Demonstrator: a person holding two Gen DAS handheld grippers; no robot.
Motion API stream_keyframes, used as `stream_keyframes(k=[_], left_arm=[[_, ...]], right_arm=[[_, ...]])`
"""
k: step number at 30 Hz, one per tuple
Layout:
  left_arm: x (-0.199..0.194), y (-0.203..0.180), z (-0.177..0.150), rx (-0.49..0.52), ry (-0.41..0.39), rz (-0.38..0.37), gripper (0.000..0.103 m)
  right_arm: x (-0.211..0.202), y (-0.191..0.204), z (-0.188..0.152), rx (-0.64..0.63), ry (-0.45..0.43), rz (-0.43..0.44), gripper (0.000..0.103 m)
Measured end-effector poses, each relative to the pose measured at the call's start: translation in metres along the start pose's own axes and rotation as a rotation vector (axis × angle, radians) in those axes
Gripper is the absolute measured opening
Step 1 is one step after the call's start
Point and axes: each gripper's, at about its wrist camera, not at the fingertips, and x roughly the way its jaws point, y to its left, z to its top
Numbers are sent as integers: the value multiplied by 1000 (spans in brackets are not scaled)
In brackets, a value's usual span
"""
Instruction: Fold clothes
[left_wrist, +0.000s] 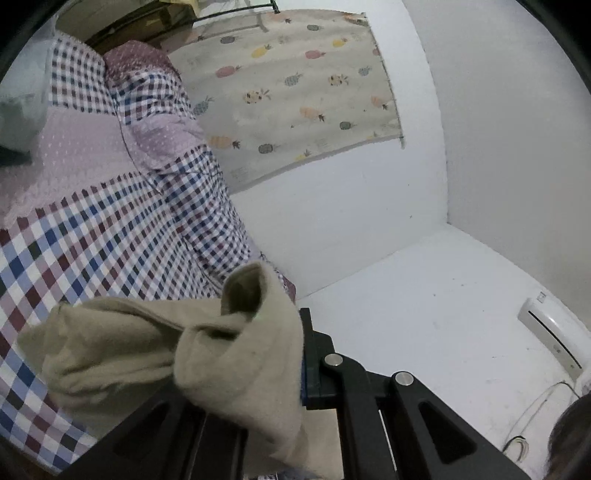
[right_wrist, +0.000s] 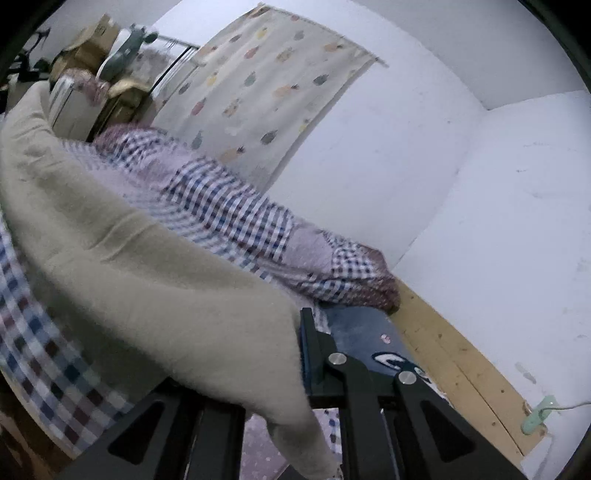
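Observation:
A beige fleece garment (left_wrist: 155, 347) hangs lifted above the checked bed cover (left_wrist: 85, 243). In the left wrist view my left gripper (left_wrist: 295, 354) is shut on a bunched corner of it, and the cloth drapes over the left finger and hides it. In the right wrist view my right gripper (right_wrist: 295, 350) is shut on another edge of the same beige garment (right_wrist: 122, 251), which stretches away to the upper left in a long taut band. The right finger (right_wrist: 314, 354) shows beside the cloth in each view.
A rolled checked and pink quilt (right_wrist: 236, 210) lies along the wall side of the bed. A pineapple-print curtain (left_wrist: 295, 92) hangs on the white wall. A blue garment (right_wrist: 365, 336) lies by the wooden bed edge (right_wrist: 454, 365). Boxes and a rack (right_wrist: 103, 48) stand beyond the bed's end.

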Motion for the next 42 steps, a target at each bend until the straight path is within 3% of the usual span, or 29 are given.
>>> stream_keyframes(k=[5, 9, 19, 26, 29, 31, 32, 33, 35, 36, 40, 42], left_arm=[[20, 25, 9, -27, 21, 108, 2], [53, 70, 11, -83, 50, 219, 2], [166, 153, 44, -165, 156, 476, 3], [237, 242, 66, -303, 239, 700, 8], [252, 272, 69, -351, 259, 755, 15], [255, 279, 75, -368, 245, 748, 18], [254, 276, 80, -358, 220, 717, 29], [253, 272, 86, -347, 196, 686, 48], [248, 262, 97, -311, 137, 629, 72], [243, 257, 100, -283, 113, 616, 77], [219, 241, 106, -200, 66, 601, 77], [203, 232, 101, -143, 75, 621, 78]], right_arm=[[2, -11, 17, 45, 28, 55, 7], [40, 2, 7, 44, 104, 112, 7], [180, 26, -13, 23, 313, 271, 7], [313, 34, -32, 52, 536, 495, 8], [365, 43, -51, 79, 668, 581, 17], [395, 46, -68, 135, 747, 619, 27], [410, 46, -77, 172, 792, 617, 37], [425, 47, -85, 211, 837, 614, 43], [437, 36, -92, 295, 849, 580, 44], [440, 26, -94, 356, 827, 544, 44], [427, -23, -97, 557, 674, 295, 48], [411, -42, -101, 606, 610, 213, 58]])
